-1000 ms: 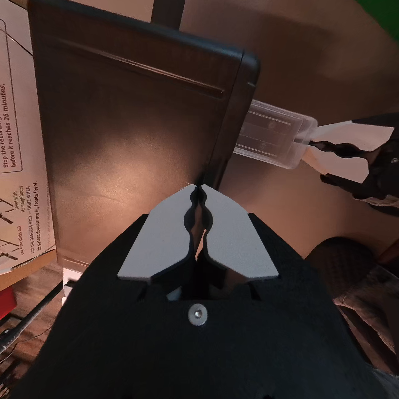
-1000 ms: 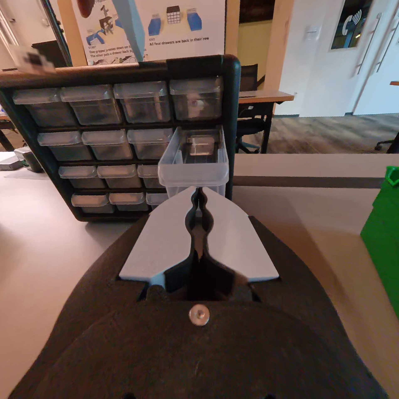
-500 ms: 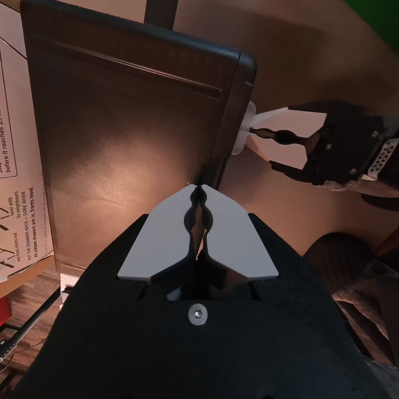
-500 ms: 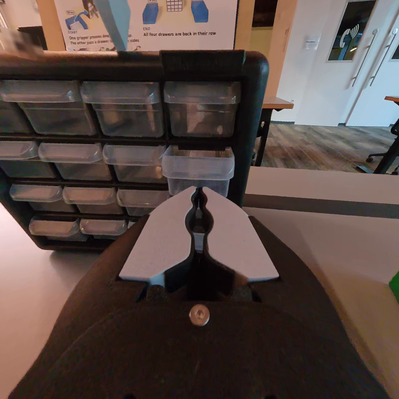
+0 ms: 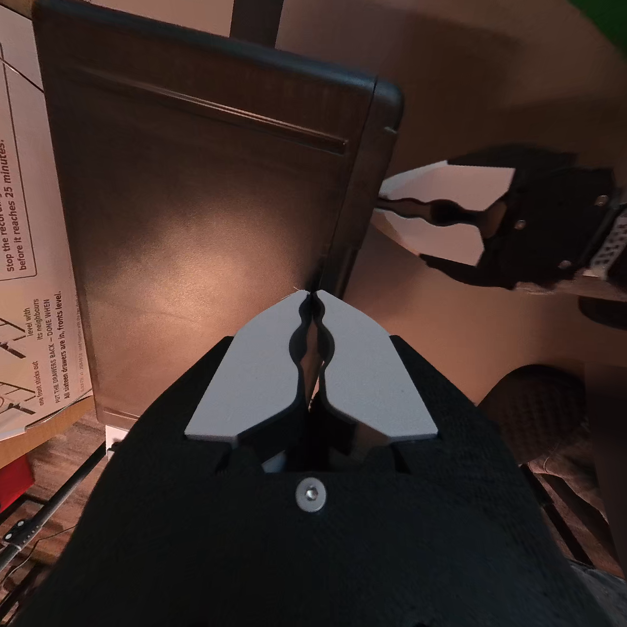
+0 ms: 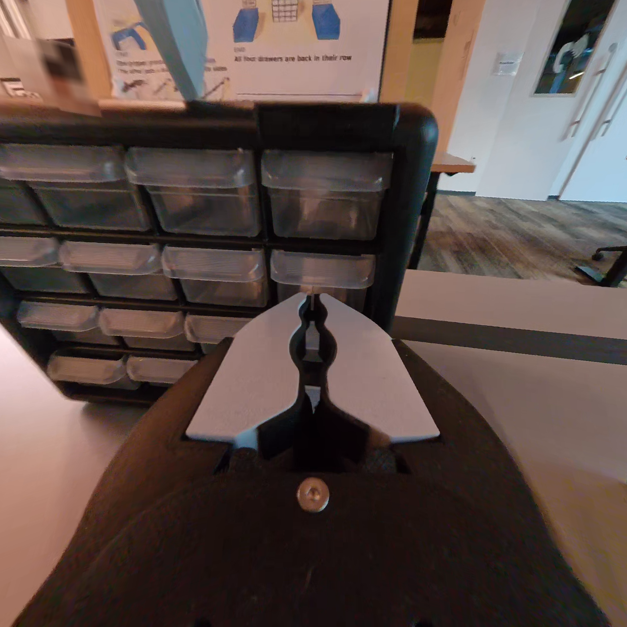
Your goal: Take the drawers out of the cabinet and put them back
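Observation:
The black cabinet (image 6: 414,169) with clear plastic drawers stands on the table. In the left wrist view I look down on its dark top (image 5: 203,203). My left gripper (image 5: 311,293) is shut and empty, with its tips against the cabinet top near the front edge. My right gripper (image 6: 312,298) is shut on the front tab of the clear drawer (image 6: 322,271) in the second row, rightmost column. That drawer sits in its slot, about level with its neighbours. The right gripper also shows in the left wrist view (image 5: 383,201), at the cabinet's front.
An instruction poster (image 6: 305,51) stands behind the cabinet and shows beside it in the left wrist view (image 5: 30,271). The light table (image 6: 509,424) stretches to the right. A desk (image 6: 451,166) and doors lie beyond. A green object (image 5: 607,20) is at the far corner.
My right gripper has pushed the clear drawer from well out of the cabinet all the way into its slot. My left gripper has stayed on the cabinet top.

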